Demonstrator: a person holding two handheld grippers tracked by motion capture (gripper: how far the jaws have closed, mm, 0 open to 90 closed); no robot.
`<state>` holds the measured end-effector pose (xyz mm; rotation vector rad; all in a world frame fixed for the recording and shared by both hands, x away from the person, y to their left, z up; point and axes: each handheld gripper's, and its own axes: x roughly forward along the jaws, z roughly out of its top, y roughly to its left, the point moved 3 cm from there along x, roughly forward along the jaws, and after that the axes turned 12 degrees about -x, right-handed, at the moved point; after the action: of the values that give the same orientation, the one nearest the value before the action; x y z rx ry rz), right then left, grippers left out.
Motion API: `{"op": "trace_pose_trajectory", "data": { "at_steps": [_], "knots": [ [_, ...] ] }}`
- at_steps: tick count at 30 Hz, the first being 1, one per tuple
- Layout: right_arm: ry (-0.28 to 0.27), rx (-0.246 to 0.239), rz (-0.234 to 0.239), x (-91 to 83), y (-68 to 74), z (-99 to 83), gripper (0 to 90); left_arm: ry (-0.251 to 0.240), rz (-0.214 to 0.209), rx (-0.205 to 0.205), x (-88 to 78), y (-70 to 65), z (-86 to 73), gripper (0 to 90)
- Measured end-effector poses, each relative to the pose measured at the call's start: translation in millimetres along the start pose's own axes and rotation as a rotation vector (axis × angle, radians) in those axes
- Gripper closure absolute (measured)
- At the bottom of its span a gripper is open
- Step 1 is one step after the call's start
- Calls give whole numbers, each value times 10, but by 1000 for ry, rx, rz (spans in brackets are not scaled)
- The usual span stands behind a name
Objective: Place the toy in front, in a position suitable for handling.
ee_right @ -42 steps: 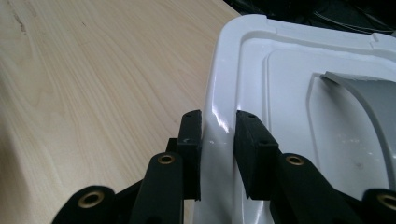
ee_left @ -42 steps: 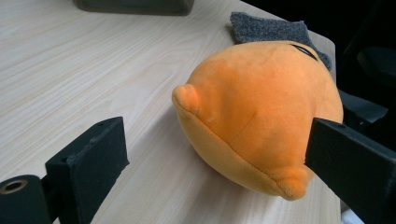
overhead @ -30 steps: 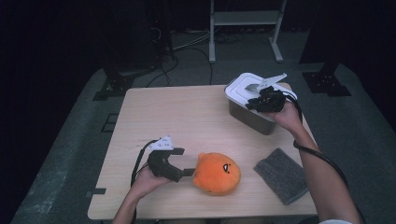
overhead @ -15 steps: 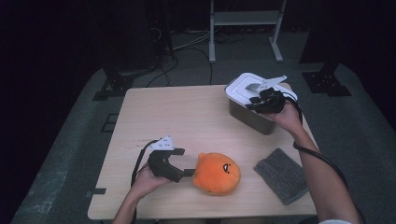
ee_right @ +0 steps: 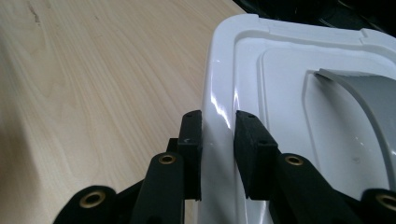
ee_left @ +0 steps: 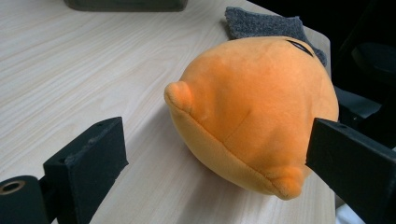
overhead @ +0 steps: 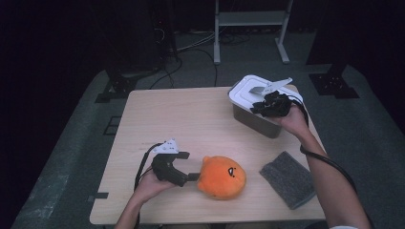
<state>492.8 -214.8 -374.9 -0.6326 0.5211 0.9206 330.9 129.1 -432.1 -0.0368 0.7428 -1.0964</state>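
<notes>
The white lid (ee_right: 289,93) sits on its grey bin (overhead: 258,119) at the bench's (overhead: 191,119) far right corner, and the right gripper (ee_right: 218,154) has just narrowed its jaws onto the lid's rim, likely ready to lift. Nearer, the left gripper (overhead: 188,167) waits with jaws wide around the orange plush (ee_left: 252,107), not pressing, beside a grey cloth (overhead: 289,179).

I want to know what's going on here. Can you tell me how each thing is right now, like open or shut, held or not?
Box: on the table, lid on.
White lid: closed; its rim sits between the right jaws.
Right hand-held gripper: pinched on the lid's rim; its jaws have just been closing.
Left hand-held gripper: open, jaws either side of the plush, not squeezing.
Orange plush: lying on the table, not held.
Grey cloth: flat, untouched.
</notes>
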Motion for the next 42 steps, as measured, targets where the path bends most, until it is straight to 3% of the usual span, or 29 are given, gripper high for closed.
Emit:
{"op": "trace_pose_trajectory", "data": {
  "at_steps": [11, 22, 33, 42],
  "knots": [
    [-12, -9, 31, -38, 66, -8, 717, 5, -5, 8, 24, -17, 8, 41],
    [-22, -22, 56, 33, 154, 88, 711, 4, -5, 10, 20, -19, 10, 41],
    [-32, 9, 61, 0, 132, 64, 679, -2, -6, 15, 3, -25, 15, 41],
    [-127, 43, 38, -206, 11, 111, 573, -2, -8, 18, -1, -25, 16, 42]
  ]
}}
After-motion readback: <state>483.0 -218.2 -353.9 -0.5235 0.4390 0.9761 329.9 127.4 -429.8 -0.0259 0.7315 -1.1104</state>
